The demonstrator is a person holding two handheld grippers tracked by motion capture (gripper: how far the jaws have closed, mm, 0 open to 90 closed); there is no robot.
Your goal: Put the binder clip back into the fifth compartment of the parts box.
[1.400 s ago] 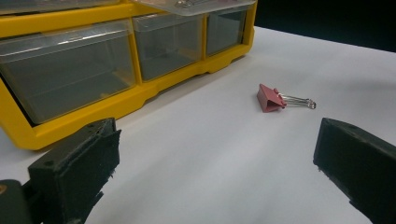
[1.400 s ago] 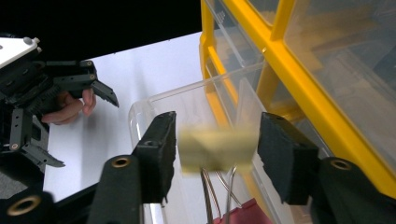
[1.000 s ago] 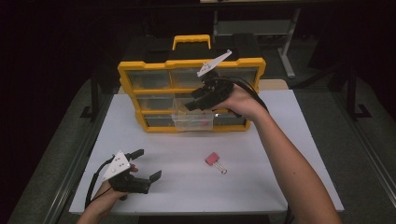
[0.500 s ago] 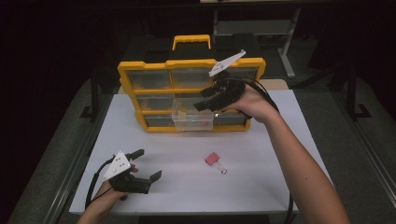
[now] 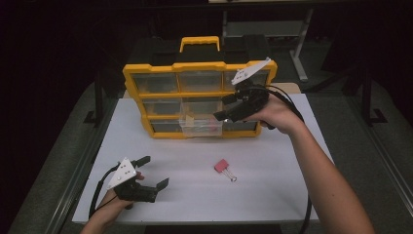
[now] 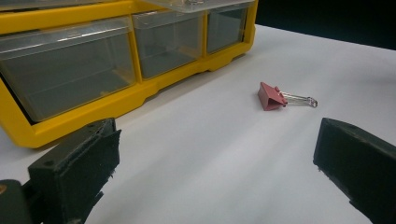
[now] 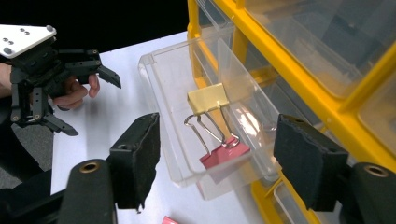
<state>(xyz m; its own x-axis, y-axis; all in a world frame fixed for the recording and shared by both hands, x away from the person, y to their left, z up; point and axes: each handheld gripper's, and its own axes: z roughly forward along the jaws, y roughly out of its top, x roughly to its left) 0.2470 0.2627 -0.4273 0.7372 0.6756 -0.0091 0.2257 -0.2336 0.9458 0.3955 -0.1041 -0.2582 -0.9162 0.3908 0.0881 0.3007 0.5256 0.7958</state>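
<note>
I have the right tongs [image 5: 220,108] raised at the front of the yellow organizer [image 5: 199,68], the forearm reaching in from the lower right with the wrist bent so the jaws point left across the cabinet face. Their jaws have just been opening and now stand apart with nothing between the pads. Just ahead of them is the clear drawer [image 7: 187,93], pulled out of the middle column. In it lie a yellow clip [image 7: 208,98] and a pink clip [image 7: 224,154], their wire handles overlapping.

My left tongs [image 5: 155,171] rest low at the near left of the white worktop [image 5: 272,195], hand on the surface, jaws level and pointing right. They are wide open and empty. A second pink clip [image 6: 272,96] lies loose on the worktop ahead of them, well apart from the organizer and from both tongs.
</note>
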